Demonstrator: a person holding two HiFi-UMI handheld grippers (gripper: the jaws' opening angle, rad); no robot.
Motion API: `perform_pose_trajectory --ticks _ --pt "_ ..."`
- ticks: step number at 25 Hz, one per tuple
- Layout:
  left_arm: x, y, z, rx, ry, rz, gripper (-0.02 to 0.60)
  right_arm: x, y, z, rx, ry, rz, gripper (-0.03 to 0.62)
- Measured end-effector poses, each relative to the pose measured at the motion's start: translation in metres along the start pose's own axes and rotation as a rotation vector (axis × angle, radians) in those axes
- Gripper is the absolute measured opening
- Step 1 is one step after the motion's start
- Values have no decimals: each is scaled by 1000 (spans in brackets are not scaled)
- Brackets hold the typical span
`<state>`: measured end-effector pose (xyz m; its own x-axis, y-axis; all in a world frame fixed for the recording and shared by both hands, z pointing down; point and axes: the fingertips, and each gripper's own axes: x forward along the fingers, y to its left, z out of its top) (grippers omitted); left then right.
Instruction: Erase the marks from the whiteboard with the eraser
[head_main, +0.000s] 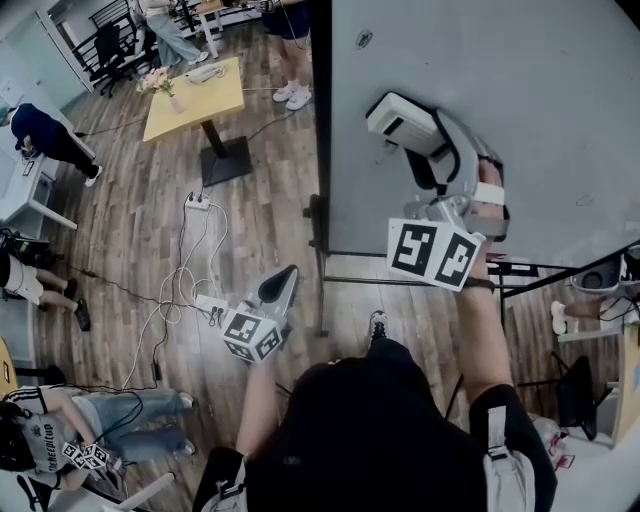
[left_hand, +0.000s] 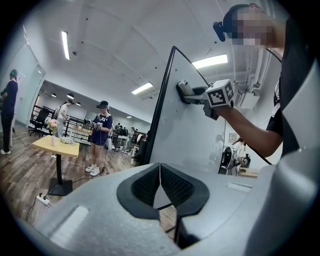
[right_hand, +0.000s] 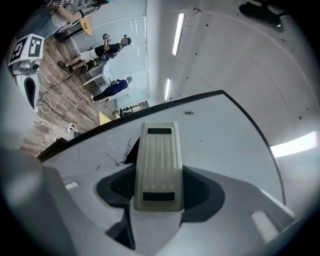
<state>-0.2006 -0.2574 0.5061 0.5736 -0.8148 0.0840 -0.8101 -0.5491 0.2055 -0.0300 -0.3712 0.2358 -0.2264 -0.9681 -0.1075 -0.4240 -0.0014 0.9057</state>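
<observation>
Right arm reaches up, right gripper (head_main: 440, 158) clamping the eraser (head_main: 402, 122) against the whiteboard (head_main: 540, 70), its long axis pointing toward 10 o'clock. Left gripper (head_main: 283, 282) sits low, jaws together, empty.

Floor (head_main: 120, 220): wood planks are carrying the stand (head_main: 322, 300) of my whiteboard (head_main: 500, 60), a yellow table (head_main: 200, 100), white cables (head_main: 185, 270).
Whiteboard: it is bearing dark marks (right_hand: 114, 159), my eraser (head_main: 400, 122) lying flat against it.

No text is reading clearly in any view. White lettering is showing on a bystander's dark shirt (head_main: 42, 432), lower left, too small to make out.
</observation>
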Motion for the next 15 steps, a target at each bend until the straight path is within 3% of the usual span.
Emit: perform_pose_trajectory --ticks 7,15 --pt "-3 -9 -2 4 2 -9 15 -4 90 0 -178 9 99 253" --pt "-7 -4 -7 -9 12 1 15 -24 43 -55 -183 303 122 252"
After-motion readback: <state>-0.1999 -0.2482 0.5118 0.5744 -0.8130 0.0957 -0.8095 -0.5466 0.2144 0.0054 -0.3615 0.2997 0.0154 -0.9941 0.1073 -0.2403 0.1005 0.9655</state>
